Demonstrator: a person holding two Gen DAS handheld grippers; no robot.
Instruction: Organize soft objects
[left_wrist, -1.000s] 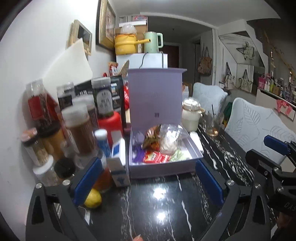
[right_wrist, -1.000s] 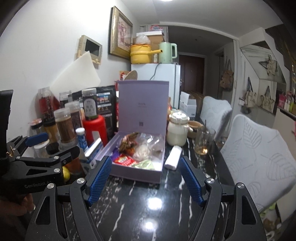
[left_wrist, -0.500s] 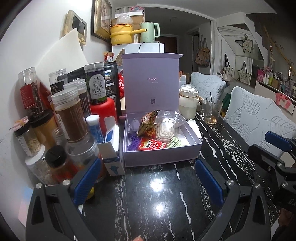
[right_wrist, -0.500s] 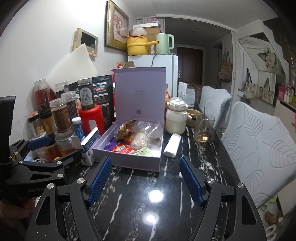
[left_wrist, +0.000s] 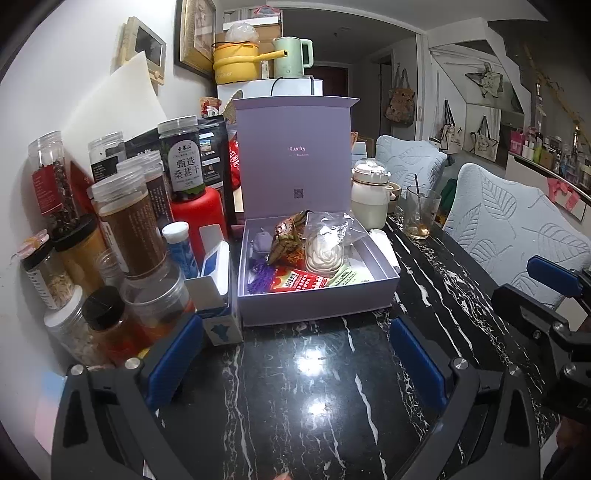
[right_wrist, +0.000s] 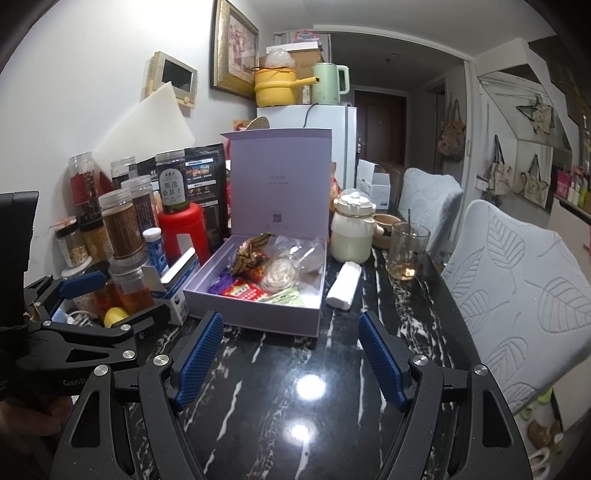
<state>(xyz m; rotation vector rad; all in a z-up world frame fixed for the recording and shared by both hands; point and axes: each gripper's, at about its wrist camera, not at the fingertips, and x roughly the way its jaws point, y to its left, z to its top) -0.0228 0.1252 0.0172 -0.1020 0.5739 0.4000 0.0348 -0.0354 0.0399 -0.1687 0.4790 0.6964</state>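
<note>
Left tool (left_wrist: 295, 354) and right tool (right_wrist: 290, 354) both level, side by side, jaws wide apart, empty.

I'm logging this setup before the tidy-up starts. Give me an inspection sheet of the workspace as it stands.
Surface: black marble table, glossy, lamp glare.
Job's things: lilac box, lid upright; inside, red packet, bagged white rose-shaped item, brown wrapped bundle.
Clutter: jars and red bottle by the wall; cream pot, glass, white roll beside the box.
Grippers: left tool and right tool open, empty, short of the box.
Cables: black lead at the fridge.
Surroundings: two chairs, hung bags.
</note>
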